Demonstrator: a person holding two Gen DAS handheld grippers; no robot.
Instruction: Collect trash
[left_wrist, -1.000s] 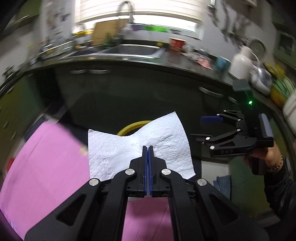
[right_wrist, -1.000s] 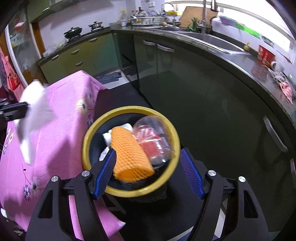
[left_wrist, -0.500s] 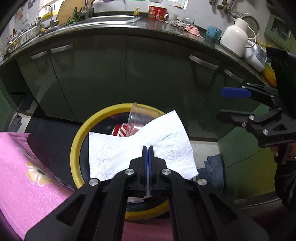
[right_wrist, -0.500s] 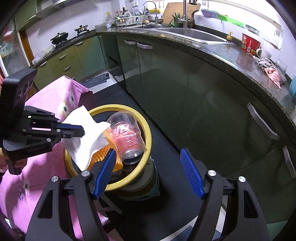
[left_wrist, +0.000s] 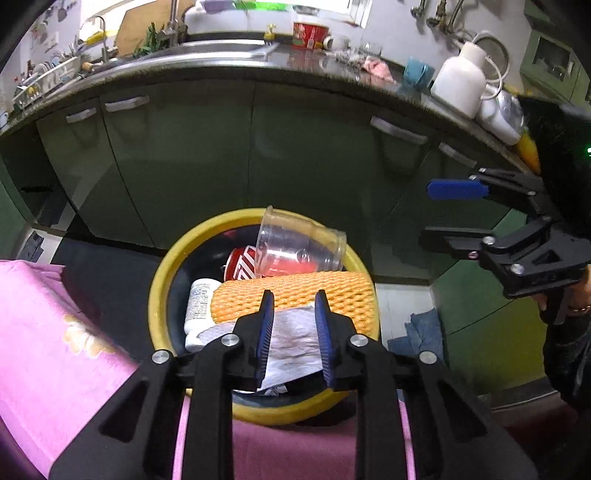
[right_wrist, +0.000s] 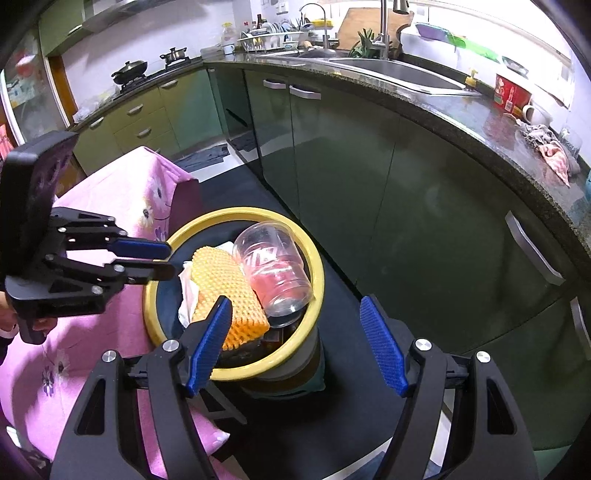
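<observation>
A yellow-rimmed trash bin (left_wrist: 159, 302) holds a clear plastic cup (left_wrist: 299, 247), an orange foam net (left_wrist: 343, 291), a white bottle (left_wrist: 197, 299) and a red-and-white pack (left_wrist: 242, 264). My left gripper (left_wrist: 294, 299) hangs just over the bin, and its jaws are opening. A crumpled white tissue (left_wrist: 291, 343) lies loose in the bin below the gap, with neither pad pressing on it. In the right wrist view the left gripper (right_wrist: 170, 260) reaches over the bin rim (right_wrist: 317, 280) from the left, and the tissue (right_wrist: 186, 291) sits beside the foam net (right_wrist: 225, 291) and cup (right_wrist: 273, 273). My right gripper (right_wrist: 295, 301) stands open and holds nothing; the left wrist view shows it (left_wrist: 428, 212) right of the bin.
A table under a pink flowered cloth (right_wrist: 122, 199) touches the bin's left side. Dark green cabinets (right_wrist: 369, 177) and a counter with a sink (right_wrist: 399, 72) curve behind it. A blue rag (left_wrist: 424, 328) lies on the floor to the right. A white jug (left_wrist: 458, 85) stands on the counter.
My left gripper carried the tissue from over the pink cloth to over the bin, sank, and parted its jaws. The tissue dropped into the bin. The right gripper stayed open.
</observation>
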